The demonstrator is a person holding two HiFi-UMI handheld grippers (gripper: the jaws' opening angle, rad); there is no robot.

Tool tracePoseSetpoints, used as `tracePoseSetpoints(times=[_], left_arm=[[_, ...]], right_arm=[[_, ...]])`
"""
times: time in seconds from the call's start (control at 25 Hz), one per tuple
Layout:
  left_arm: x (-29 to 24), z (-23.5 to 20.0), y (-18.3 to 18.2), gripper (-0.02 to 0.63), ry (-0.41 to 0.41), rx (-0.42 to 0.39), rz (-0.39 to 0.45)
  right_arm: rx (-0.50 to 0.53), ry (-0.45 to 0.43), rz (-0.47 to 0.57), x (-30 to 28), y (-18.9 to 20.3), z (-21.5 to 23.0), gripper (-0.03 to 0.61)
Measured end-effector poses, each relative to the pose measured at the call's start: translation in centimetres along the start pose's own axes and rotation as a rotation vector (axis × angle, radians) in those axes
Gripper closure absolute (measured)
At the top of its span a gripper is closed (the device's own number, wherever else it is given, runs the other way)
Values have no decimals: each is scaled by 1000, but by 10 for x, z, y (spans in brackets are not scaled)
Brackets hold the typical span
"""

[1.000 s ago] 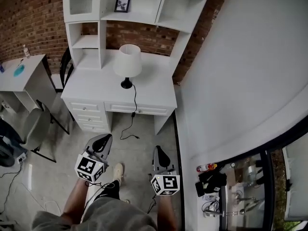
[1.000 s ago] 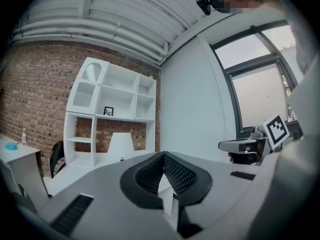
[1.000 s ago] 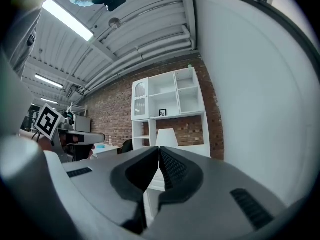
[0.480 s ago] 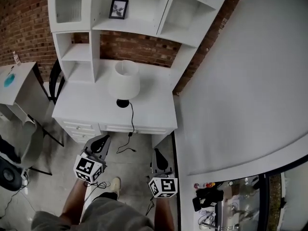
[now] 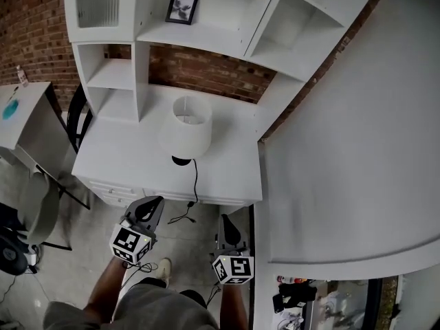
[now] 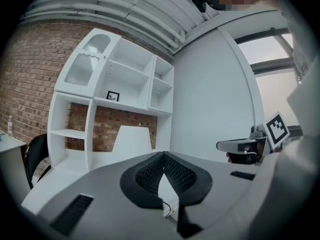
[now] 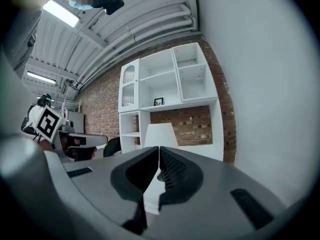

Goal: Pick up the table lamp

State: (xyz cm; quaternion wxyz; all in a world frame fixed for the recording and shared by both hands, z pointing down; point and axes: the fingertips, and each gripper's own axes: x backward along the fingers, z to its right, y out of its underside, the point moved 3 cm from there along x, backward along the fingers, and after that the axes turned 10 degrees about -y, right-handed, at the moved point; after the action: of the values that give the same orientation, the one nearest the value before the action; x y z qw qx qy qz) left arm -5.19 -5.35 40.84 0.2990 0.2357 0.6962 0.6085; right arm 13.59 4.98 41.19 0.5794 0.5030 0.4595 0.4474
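fingers (image 6: pixel 145 174) of left gripper (image 5: pixel 152 203) pressed together, empty; right gripper (image 5: pixel 225 220) likewise closed on nothing; table lamp (image 5: pixel 185 133) upright on white desk (image 5: pixel 124 163), well ahead; judged: approach step; next needs jaws opened, reach below shade.

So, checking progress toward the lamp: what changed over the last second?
The person walked closer: the left hand-held gripper and right hand-held gripper are now near the front edge of the desk. Nothing was grasped; both stay shut and empty. The table lamp stands untouched on the desk, cord hanging off the front.
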Motion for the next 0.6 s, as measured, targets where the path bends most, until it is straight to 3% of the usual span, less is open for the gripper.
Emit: tracePoseSetpoints(times=[0.36,0.6], left_arm=[[-49,-33,9,612,-15,7,4],[-90,-49,31,612,-44,-17,17]], right_arm=[[16,-4,4,-57,1,31,555],[30,-34,-10,-102,22,63,555]])
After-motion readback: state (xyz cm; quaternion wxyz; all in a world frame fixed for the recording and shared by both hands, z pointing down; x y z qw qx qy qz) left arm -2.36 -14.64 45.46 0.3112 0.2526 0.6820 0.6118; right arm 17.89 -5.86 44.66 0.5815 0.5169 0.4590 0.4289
